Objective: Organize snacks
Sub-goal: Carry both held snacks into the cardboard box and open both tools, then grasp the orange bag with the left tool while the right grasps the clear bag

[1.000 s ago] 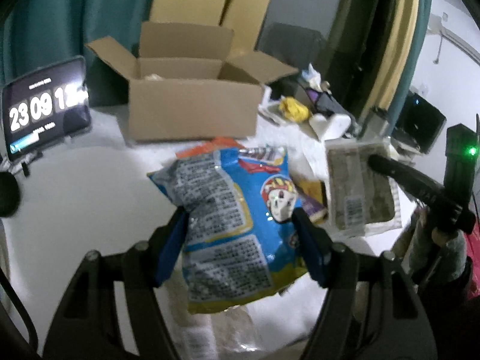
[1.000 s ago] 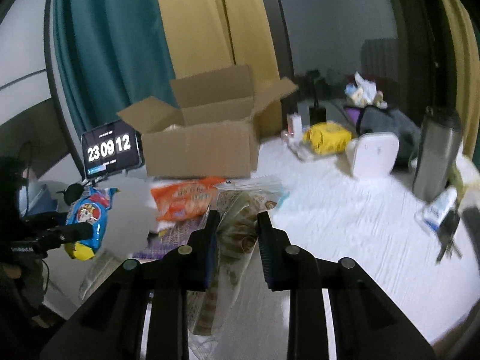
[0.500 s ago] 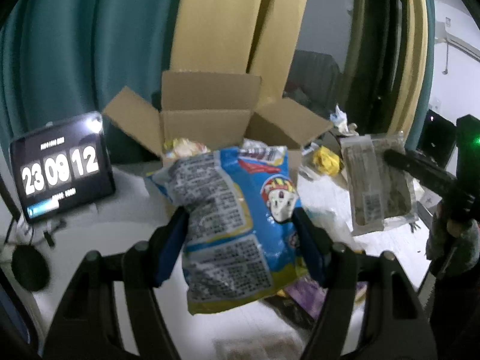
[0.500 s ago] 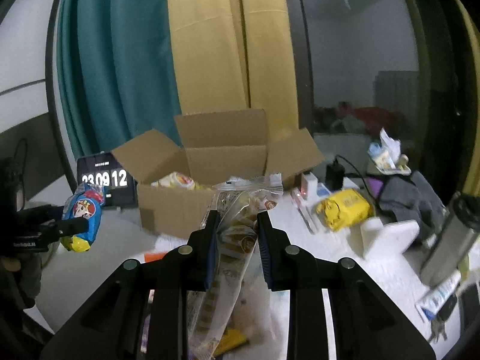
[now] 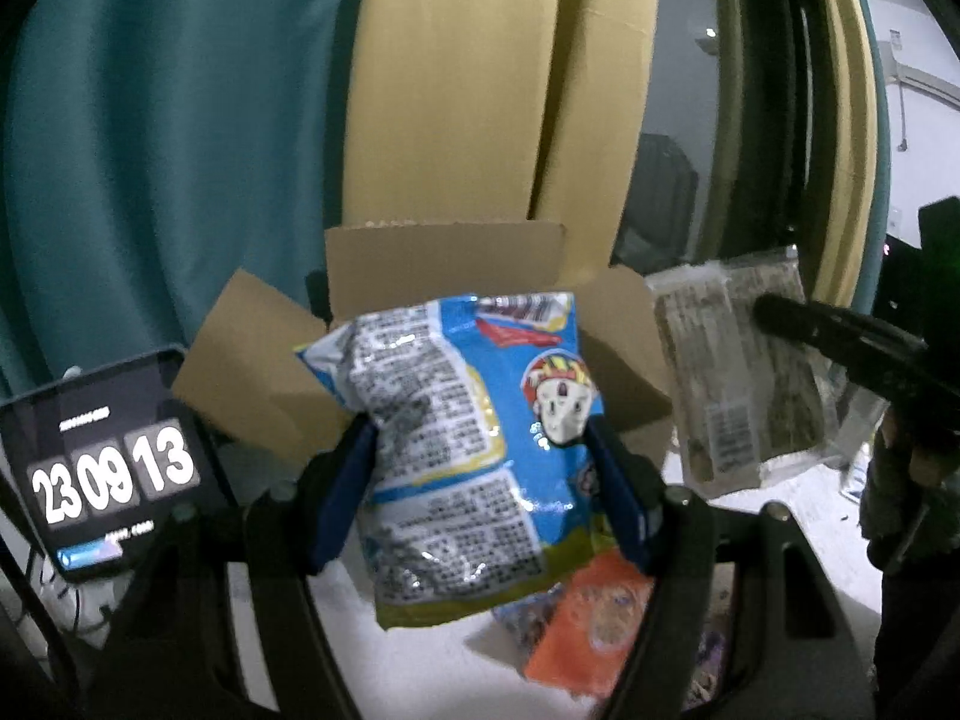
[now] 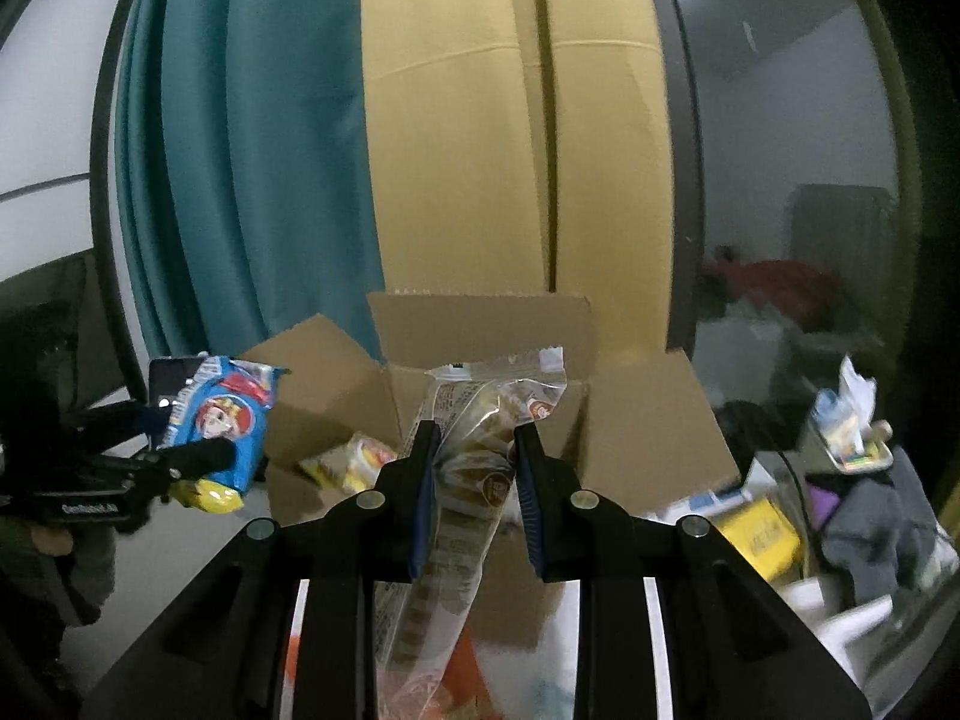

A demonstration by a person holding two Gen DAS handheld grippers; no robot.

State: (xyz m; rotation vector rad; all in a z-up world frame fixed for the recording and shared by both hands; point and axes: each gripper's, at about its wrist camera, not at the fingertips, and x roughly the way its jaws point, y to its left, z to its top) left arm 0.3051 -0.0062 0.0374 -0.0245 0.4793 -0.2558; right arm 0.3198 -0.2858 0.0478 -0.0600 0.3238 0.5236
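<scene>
**Tongs carry two snack packs toward the open box**

Left tongs (image 5: 480,480) pinch a blue snack bag (image 5: 468,432) across its width; right tongs (image 6: 471,480) are pressed nearly together on a clear-wrapped pastry pack (image 6: 474,468). Both packs hang in the air just in front of the cardboard box (image 6: 648,420), whose flaps stand open and which already holds a yellow packet (image 6: 354,462). An orange packet (image 5: 594,618) lies on the worktop (image 5: 432,666) nearer than the box, below the blue bag.

Likely risks: the long pastry pack dangles below its grip and could catch on the box's front wall, and the puffy blue bag may slip from the pads. Both tongs point slightly downward toward the box, side by side.
</scene>
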